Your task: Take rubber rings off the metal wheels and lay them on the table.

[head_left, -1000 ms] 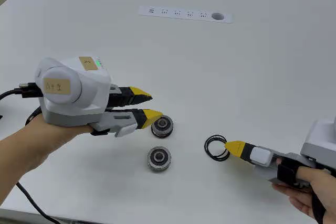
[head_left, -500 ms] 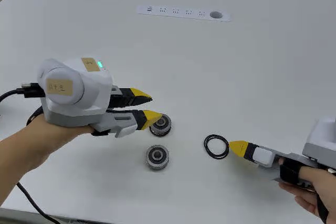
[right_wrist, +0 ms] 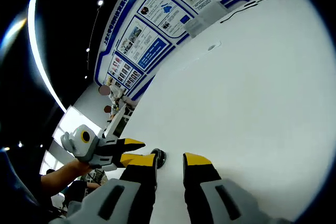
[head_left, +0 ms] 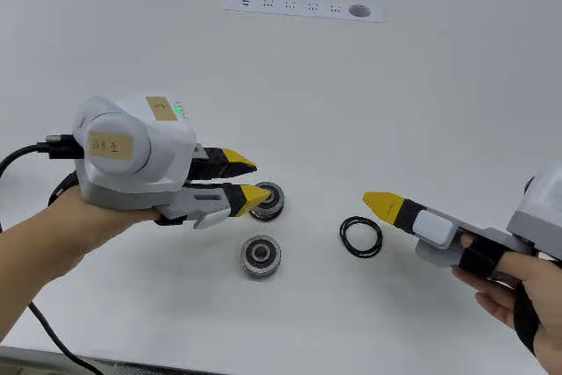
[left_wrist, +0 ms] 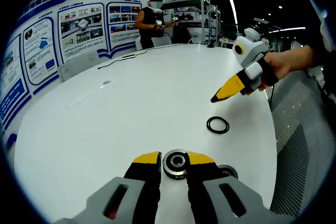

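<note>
Tan labels (head_left: 110, 142), handwriting illegible, on the left gripper (head_left: 248, 178), jaws clamping a round metal wheel (left_wrist: 176, 163); right gripper (right_wrist: 169, 159) jaws parted, empty; black rubber ring (head_left: 361, 237) flat on worktop (head_left: 395, 111)

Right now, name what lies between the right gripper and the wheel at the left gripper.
A loose rubber ring flat on the table, clear in the head view.
</note>
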Tool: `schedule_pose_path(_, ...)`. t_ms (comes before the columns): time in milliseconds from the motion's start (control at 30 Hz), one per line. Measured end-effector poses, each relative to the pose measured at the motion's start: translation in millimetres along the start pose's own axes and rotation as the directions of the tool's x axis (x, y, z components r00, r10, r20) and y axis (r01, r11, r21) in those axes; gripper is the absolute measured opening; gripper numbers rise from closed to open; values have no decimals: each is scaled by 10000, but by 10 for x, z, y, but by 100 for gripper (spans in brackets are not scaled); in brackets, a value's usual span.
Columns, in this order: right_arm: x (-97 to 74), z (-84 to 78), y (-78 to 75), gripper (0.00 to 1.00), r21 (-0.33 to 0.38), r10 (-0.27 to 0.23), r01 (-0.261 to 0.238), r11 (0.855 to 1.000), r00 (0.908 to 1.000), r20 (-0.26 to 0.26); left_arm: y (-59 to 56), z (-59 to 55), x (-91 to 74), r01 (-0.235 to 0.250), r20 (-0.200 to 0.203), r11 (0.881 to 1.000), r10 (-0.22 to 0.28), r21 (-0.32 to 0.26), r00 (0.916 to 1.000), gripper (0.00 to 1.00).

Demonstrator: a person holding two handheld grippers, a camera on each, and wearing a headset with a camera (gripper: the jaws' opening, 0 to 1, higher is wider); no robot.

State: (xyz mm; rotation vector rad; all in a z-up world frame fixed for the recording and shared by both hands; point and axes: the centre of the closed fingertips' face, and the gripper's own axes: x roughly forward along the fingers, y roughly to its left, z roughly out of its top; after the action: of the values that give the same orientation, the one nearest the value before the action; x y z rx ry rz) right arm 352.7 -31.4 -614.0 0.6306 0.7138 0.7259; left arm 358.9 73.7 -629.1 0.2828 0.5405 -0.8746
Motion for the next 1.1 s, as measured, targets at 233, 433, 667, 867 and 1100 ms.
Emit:
schedule_pose_path(233,115,11,105,31,-123,519,-520,9986,9986,-76,-32,-36,56,191,-182,9998,-190,76,9997,18)
schedule_pose_path(433,193,7,222,36,-246,987,-990,9948,9950,-147,-48,-72,82,308,-319,9995,-305,94,9990,16)
schedule_pose_path(667,236,-56,256,37,-307,1107,-1121,9932,9929,-438,-51,-119,98,376,-438,9993,-374,36,9983,16)
schedule_pose_path(867,253,-60,246,37,-235,1099,-1111,9935,9928,-470,-43,-152,108,388,-520,9992,-387,9,9979,16)
schedule_pose_path(1100,277,-54,245,37,-134,1135,-1143,9934,9923,-494,-30,-165,121,424,-556,9991,-425,-38,9975,16)
